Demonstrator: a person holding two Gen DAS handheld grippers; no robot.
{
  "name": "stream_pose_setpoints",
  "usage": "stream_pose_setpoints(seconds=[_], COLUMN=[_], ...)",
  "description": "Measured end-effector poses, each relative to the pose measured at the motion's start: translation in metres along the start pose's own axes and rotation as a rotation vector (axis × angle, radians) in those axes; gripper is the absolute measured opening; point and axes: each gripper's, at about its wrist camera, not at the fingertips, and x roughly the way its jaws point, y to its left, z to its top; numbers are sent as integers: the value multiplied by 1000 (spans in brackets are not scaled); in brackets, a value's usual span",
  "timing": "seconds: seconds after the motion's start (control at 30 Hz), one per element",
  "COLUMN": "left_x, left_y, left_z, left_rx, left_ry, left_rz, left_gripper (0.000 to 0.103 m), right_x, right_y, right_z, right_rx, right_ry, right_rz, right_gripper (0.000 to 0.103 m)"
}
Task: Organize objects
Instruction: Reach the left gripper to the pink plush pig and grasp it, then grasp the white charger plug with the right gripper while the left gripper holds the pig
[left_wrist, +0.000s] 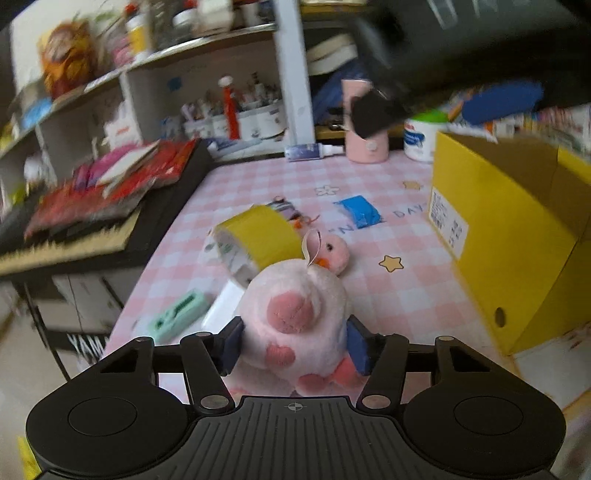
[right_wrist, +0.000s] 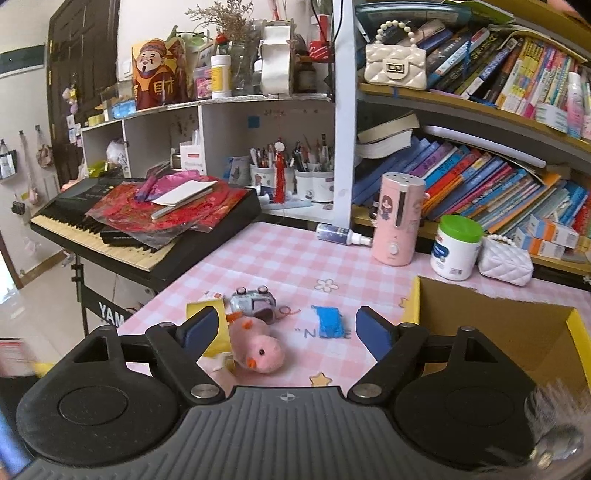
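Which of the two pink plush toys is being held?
The round pink plush with darker pink spots, squeezed between the left gripper's fingers. The small pink duck plush lies free on the checked tablecloth.

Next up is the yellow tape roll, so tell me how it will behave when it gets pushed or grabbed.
The yellow tape roll looks tilted on its edge against other clutter, so a nudge could roll or topple it. Its round band and cardboard core look stiff, so it probably won't squash. It seems light for its size. The left hand-held gripper is shut on the pink plush toy.
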Motion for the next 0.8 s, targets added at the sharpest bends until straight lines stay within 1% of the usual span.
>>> stream_pose_setpoints(seconds=[0.13, 0.27, 0.37, 0.43, 0.47, 0.5, 0.6, 0.67, 0.73, 0.8], left_x=[-11, -11, -5, 4, 8, 15, 32, 39, 40, 36], left_y=[19, 23, 13, 0, -4, -9, -12, -10, -8, -4], left_z=[-8, -14, -16, -14, -14, -13, -14, -15, -16, -14], left_rx=[-75, -60, 18, 116, 147, 173, 214, 219, 218, 203], left_ry=[13, 31, 33, 37, 38, 51, 86, 101, 99, 90], left_rz=[15, 55, 81, 96, 106, 122, 177, 177, 162, 138], left_gripper=[55, 57, 68, 71, 80, 84, 87, 89, 85, 75], right_x=[16, 38, 49, 53, 54, 55, 58, 57, 57, 59], right_y=[1, 11, 17, 20, 21, 21, 21, 18, 14, 10], right_z=[4, 2, -3, -7, -9, -10, -11, -10, -9, -8], right_rx=[-1, -25, -32, -43, -51, -57, -76, -81, -77, -66], right_ry=[31, 107, 147, 162, 169, 174, 183, 180, 176, 181], right_rz=[24, 66, 91, 98, 100, 102, 99, 96, 95, 94], right_gripper=[81, 81, 81, 81, 81, 81, 81, 81, 81, 81])
